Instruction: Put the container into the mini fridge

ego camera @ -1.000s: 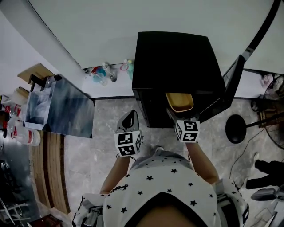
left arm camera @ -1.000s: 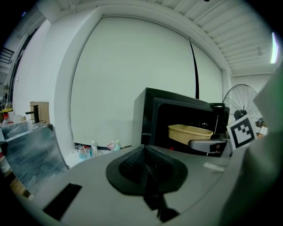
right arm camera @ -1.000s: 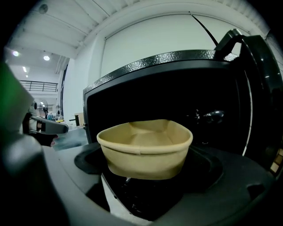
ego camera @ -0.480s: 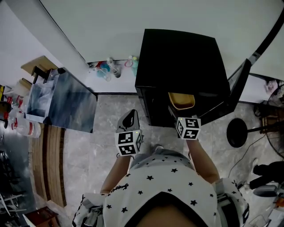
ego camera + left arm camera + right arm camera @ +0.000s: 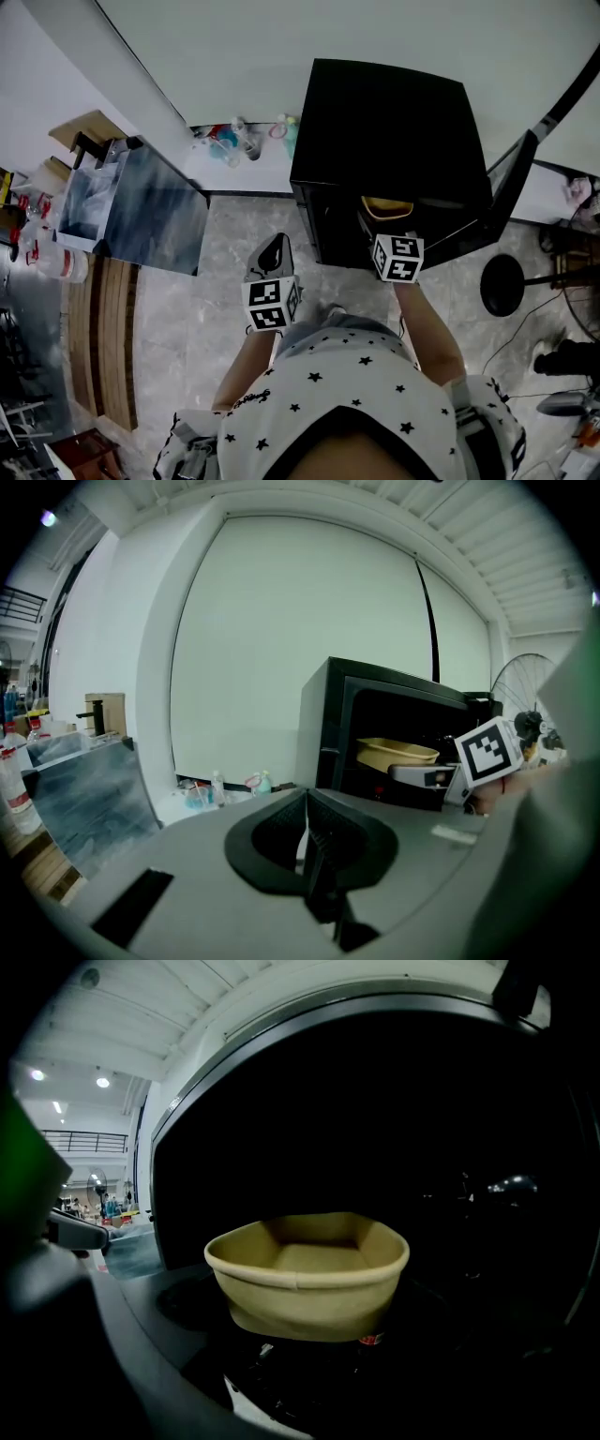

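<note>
The black mini fridge (image 5: 389, 131) stands open on the floor ahead of me, its door (image 5: 511, 183) swung out to the right. A tan paper container (image 5: 386, 207) sits partly inside the opening, held level. My right gripper (image 5: 382, 228) is shut on its near wall, and the bowl (image 5: 307, 1274) hides the jaw tips in the right gripper view. The dark fridge interior (image 5: 450, 1147) surrounds the bowl. My left gripper (image 5: 275, 249) hangs left of the fridge front, shut (image 5: 305, 803) with nothing in it. The container (image 5: 398, 752) also shows in the left gripper view.
A grey table (image 5: 150, 220) stands to the left with bottles (image 5: 56, 267) beside it. More small bottles (image 5: 230, 145) line the wall base. A black round stand base (image 5: 502, 284) sits right of the fridge door. A wooden strip (image 5: 103, 347) runs along the floor at left.
My right gripper has carried the container a little deeper into the fridge opening. The left gripper has stayed where it was.
</note>
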`<state>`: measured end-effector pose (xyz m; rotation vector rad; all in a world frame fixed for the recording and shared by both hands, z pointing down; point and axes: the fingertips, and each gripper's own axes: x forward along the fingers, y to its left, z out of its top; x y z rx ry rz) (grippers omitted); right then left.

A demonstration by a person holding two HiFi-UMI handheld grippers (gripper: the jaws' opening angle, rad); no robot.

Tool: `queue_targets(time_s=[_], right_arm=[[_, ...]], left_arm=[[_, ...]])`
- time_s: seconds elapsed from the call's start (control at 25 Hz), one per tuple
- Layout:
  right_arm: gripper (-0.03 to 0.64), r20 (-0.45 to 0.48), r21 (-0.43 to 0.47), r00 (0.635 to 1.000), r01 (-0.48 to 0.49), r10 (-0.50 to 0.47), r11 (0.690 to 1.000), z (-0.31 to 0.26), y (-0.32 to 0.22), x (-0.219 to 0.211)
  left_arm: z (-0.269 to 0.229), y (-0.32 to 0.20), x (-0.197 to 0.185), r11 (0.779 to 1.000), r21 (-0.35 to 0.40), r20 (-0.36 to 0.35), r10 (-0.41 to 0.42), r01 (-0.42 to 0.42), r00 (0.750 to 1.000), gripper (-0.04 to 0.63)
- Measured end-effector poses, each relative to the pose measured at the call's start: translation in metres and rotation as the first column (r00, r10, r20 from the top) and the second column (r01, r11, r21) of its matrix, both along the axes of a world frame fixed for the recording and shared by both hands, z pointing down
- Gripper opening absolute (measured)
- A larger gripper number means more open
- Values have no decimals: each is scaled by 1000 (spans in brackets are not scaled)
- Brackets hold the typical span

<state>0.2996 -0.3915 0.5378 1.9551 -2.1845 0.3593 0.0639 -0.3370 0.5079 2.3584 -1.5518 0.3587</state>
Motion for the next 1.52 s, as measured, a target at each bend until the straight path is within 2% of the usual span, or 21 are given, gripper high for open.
queue_targets(time_s=[0.68, 1.0, 1.52], right_arm=[[517, -39, 1, 999, -16, 16, 1000, 3, -29, 4], [517, -28, -15, 999, -35, 34, 999, 7, -44, 9], [517, -29, 10, 996, -85, 85, 996, 4, -60, 13]], left_arm=[[6, 6, -4, 1000, -18, 10, -19, 19, 1000, 14], [7, 5, -3, 1000, -19, 3, -19, 19, 1000, 14], [6, 4, -7, 1000, -19, 8, -21, 21, 1000, 14]])
